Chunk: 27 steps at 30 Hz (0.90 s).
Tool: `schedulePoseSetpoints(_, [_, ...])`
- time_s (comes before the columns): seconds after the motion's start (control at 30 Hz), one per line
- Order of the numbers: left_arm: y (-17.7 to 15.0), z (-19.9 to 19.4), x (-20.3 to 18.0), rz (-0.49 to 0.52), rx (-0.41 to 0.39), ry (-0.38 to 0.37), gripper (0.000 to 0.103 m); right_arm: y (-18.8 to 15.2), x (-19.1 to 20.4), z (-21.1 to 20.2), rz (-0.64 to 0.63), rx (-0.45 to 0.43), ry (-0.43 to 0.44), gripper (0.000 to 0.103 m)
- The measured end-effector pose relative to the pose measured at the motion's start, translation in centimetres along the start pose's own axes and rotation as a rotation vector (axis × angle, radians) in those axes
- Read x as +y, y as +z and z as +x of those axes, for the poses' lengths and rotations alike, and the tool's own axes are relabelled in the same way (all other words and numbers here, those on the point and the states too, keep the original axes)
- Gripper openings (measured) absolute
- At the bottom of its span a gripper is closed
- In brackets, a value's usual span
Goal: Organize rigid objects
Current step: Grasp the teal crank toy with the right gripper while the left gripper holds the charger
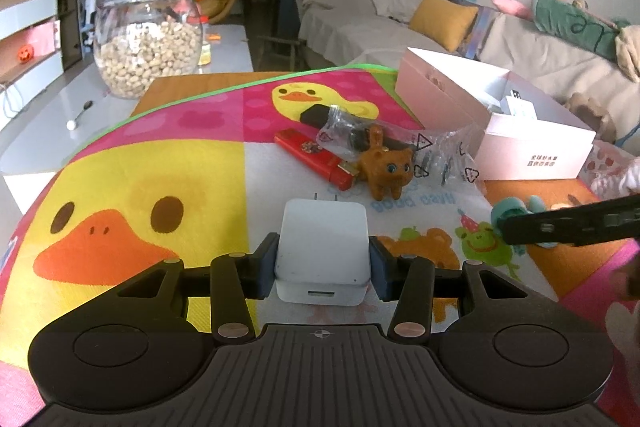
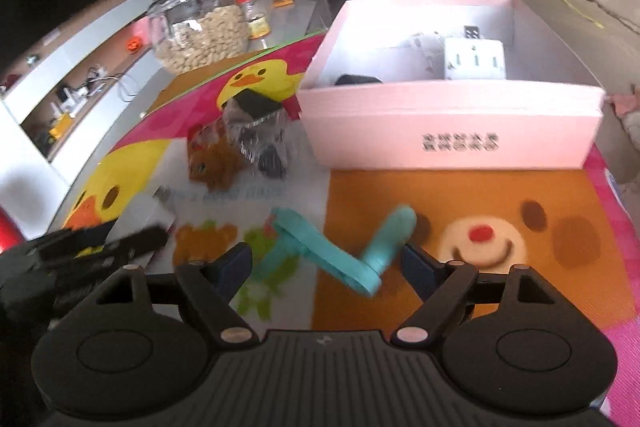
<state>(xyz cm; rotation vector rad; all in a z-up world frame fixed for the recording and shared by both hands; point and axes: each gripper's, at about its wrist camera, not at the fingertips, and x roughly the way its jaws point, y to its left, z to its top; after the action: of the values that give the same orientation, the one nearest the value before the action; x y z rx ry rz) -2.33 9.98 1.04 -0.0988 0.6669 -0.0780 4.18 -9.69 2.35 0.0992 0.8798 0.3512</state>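
Note:
My left gripper (image 1: 322,259) is shut on a white plug-in charger (image 1: 322,247), with a pad pressed to each side and the prongs pointing away from me. My right gripper (image 2: 326,261) stands open over the mat. A teal crank-shaped plastic piece (image 2: 344,259) lies between its pads; the right pad is close to its stubby handle and the left pad is clear of it. Farther along the mat are a brown cat figurine (image 1: 388,167), a red lighter (image 1: 316,159) and a clear bag of dark parts (image 1: 348,135). The open pink-white box (image 2: 452,131) holds a white socket block (image 2: 474,59).
A cartoon duck play mat (image 1: 140,187) covers the table. At the far left stands a glass jar of nuts (image 1: 148,43) with a spoon (image 1: 80,115) beside it. A covered sofa (image 1: 360,23) runs behind the box. The left gripper's finger (image 2: 120,243) shows in the right wrist view.

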Motion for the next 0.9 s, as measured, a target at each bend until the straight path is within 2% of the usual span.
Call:
schedulePoseSetpoints(0.2, [-0.1,0.0,0.1,-0.008,-0.002,-0.006,0.051,0.1,2.4,2.0,-0.093,-0.038,-0.115,0.083])
schedulePoseSetpoints(0.33, [-0.1,0.0,0.1,0.0,-0.003,0.002,0.051,0.0,2.0,1.8,-0.08,-0.061,-0.106,0.085])
schedulePoseSetpoints(0.5, [-0.2,-0.2,-0.1,0.004,-0.006,0.004,0.051,-0.9,1.5,1.0,-0.198,-0.055,-0.129,0.084])
schedulePoseSetpoints(0.63, [-0.3,-0.2,-0.1,0.009,-0.005,0.008,0.051,-2.6,-1.0,-1.5,-0.221,-0.066,-0.1,0.084])
schedulePoseSetpoints(0.73, [-0.3,-0.2,-0.4,0.032,-0.004,0.023,0.051,-2.8,-2.3,-2.4,-0.172,-0.066,-0.067,0.084])
schedulePoseSetpoints(0.83, [-0.5,-0.3,-0.9,0.061,-0.006,0.04,0.051,-2.1,-2.0,-2.0,-0.145,-0.068,-0.009,0.084])
schedulePoseSetpoints(0.9, [-0.6,-0.4,-1.0,0.066,-0.009,0.043,0.051,-1.6,-1.2,-0.8,-0.174,-0.069,-0.005,0.084])
